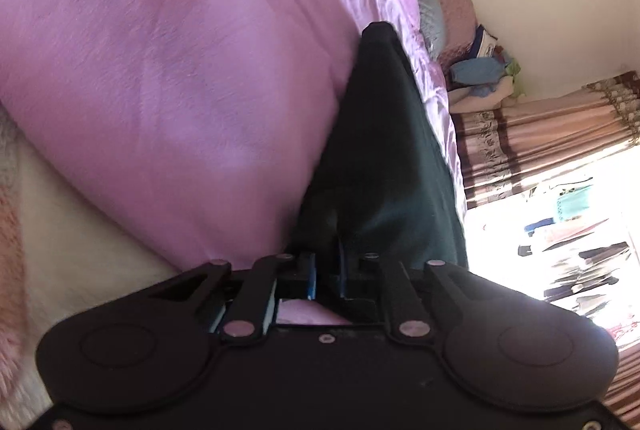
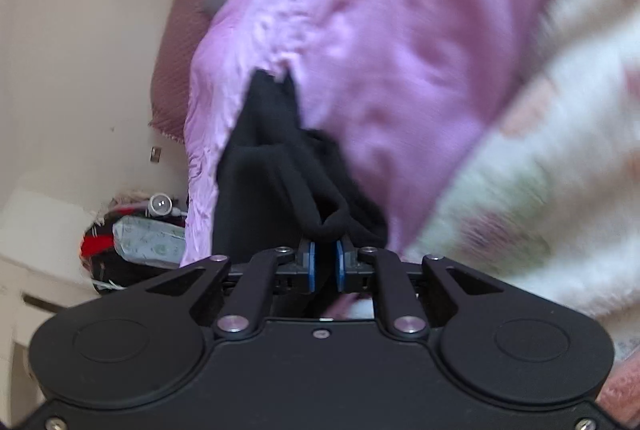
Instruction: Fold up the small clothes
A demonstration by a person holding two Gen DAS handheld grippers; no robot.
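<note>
you're working over a bed point(image 1: 52, 213) covered by a pink-purple blanket point(image 1: 160, 69) with a satiny, wrinkled edge point(image 2: 208, 109). a fluffy cream throw point(image 2: 560, 149) with pink patches lies on it beside the blanket. a dark garment point(image 1: 384, 149) hangs down to the blanket's edge, though whether its far end rests there is unclear. a grey-blue pillow point(image 1: 430, 9) sits at the head.

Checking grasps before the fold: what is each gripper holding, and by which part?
Both hold the black garment. The right gripper is shut on a bunched, rolled edge; the left gripper pinches its near end, though which part cannot be told.
</note>
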